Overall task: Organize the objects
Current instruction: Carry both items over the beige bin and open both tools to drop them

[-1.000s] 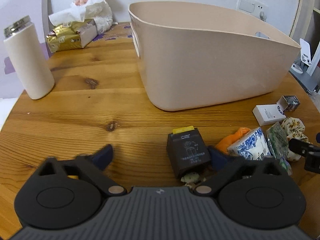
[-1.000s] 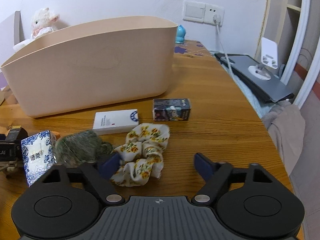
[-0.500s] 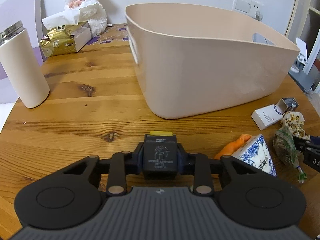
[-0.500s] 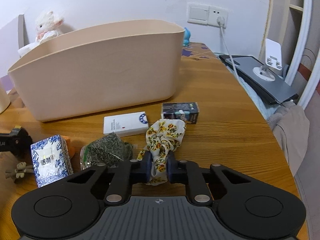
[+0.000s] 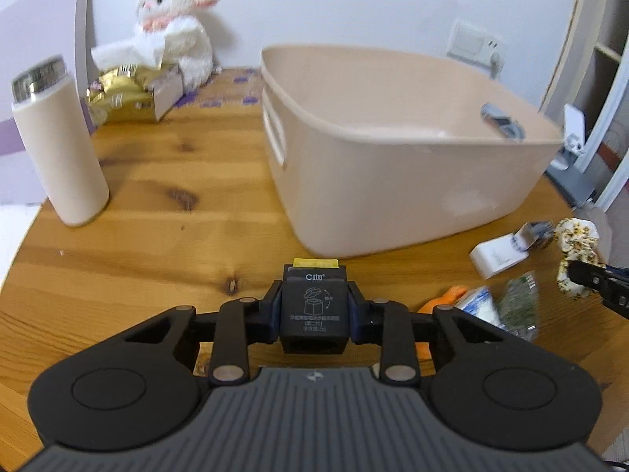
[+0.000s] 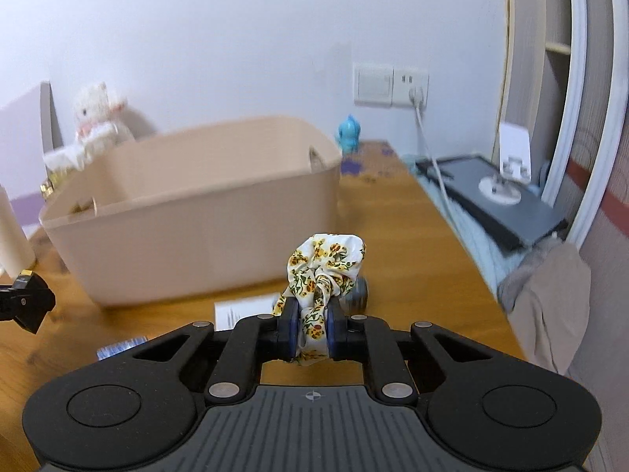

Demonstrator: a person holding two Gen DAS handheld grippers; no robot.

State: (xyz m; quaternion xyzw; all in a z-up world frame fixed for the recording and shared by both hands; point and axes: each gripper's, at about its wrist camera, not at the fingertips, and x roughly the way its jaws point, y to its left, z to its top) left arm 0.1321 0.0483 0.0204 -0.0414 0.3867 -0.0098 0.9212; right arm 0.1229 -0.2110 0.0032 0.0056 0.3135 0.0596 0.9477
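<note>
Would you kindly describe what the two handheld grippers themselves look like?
Both look alike. The left gripper and right gripper each have a ribbed grey base bearing a small crosshair mark, two black round housings, black link arms with silver rivets, and dark blue pads.

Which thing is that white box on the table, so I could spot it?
Find the big beige bin on the wooden table. Just in front of its right end lies the white box, flat on the wood. It is plain white, unlike the floral scrunchie and the green packet beside it.
</note>
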